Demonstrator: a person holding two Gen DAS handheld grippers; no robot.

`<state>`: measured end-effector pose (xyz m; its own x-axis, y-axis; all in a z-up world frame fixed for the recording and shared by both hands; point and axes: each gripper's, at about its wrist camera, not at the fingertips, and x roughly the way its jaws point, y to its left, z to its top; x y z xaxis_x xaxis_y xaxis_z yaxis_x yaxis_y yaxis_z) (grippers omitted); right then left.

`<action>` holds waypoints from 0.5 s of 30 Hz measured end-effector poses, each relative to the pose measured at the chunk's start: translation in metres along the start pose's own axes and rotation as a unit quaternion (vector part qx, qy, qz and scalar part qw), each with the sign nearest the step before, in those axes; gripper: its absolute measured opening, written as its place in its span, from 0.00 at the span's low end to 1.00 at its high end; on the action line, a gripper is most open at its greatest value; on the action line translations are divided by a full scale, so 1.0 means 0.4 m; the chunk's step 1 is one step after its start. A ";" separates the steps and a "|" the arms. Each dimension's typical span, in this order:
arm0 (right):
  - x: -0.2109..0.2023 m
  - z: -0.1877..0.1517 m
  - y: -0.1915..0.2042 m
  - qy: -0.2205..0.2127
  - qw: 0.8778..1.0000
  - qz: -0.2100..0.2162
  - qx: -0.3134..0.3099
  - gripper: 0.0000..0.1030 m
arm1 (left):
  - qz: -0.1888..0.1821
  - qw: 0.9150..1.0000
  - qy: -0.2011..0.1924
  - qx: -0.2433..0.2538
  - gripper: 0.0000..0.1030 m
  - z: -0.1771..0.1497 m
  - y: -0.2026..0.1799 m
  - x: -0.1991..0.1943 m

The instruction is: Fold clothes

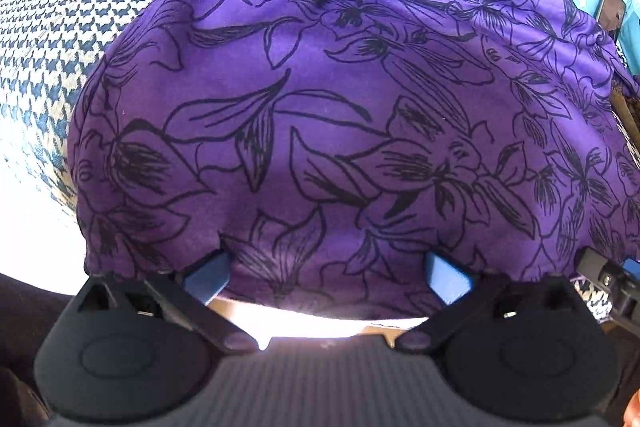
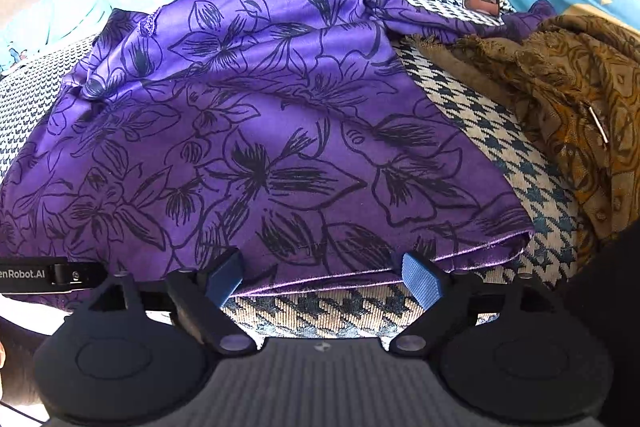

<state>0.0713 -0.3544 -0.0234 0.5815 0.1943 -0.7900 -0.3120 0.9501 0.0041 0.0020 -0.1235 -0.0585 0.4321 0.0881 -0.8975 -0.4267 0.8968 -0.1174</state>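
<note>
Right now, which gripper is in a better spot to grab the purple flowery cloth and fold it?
Probably the right gripper. It sits open at the purple cloth near its free corner, with the hem showing between the fingers. The left gripper is open too, but faces the middle of the edge.

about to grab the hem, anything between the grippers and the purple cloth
Nothing visible. The left gripper and right gripper both sit open right at the near edge of the purple cloth. The brown cloth lies off to the right, clear of it.
</note>
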 end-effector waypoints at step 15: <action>-0.071 0.008 0.024 -0.059 0.995 0.078 0.028 0.85 | 0.028 0.995 -0.094 0.006 1.00 0.007 -0.082 -0.083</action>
<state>0.0543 -0.3501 0.0009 0.6141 0.3643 -0.7001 -0.3653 0.9175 0.1571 0.0036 -0.1546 -0.0236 0.5488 0.2165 -0.8074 -0.4448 0.8934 -0.0628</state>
